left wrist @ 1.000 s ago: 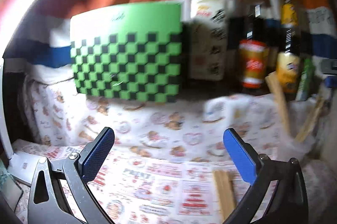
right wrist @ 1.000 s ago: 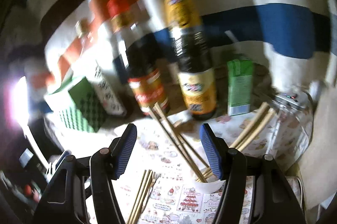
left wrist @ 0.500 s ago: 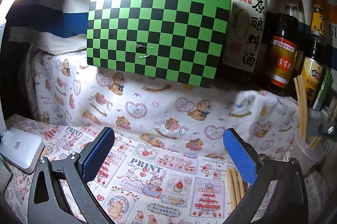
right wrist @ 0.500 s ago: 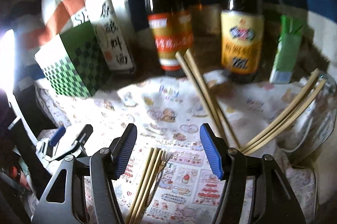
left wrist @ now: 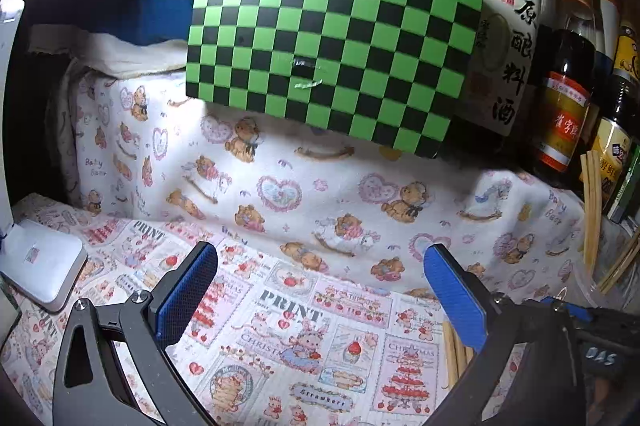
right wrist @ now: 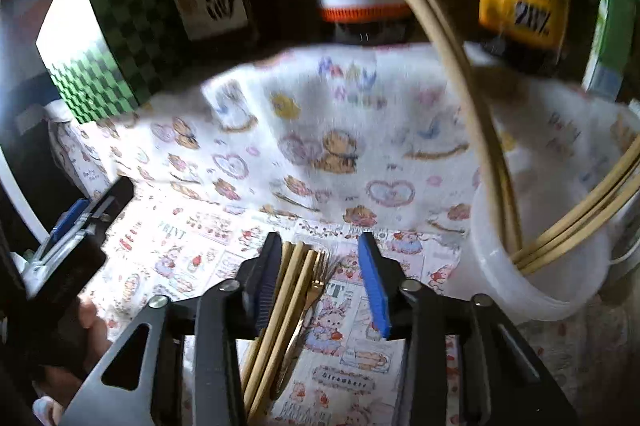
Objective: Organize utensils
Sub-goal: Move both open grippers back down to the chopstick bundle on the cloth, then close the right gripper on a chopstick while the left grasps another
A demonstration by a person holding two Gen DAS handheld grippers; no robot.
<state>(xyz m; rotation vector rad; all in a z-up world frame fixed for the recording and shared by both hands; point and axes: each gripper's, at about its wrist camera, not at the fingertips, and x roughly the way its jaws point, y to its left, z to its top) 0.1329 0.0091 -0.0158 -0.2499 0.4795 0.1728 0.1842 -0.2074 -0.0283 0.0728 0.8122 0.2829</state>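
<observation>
While right gripper [right wrist: 320, 266] closes, chopsticks [right wrist: 280, 290] and gold fork [right wrist: 316, 282] sit between its fingers.
Left gripper [left wrist: 320, 290] fingers wide, empty.

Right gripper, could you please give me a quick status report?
Right gripper closing around loose chopsticks and fork, not yet clamped. Left gripper open, empty. Nothing blocking.

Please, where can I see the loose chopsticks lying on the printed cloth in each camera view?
Left wrist: loose chopsticks at bottom right, partly behind the left tool's right finger.
Right wrist: bottom centre, between the closing right tool's fingers.
Shared landmark: green checkered board.
</observation>
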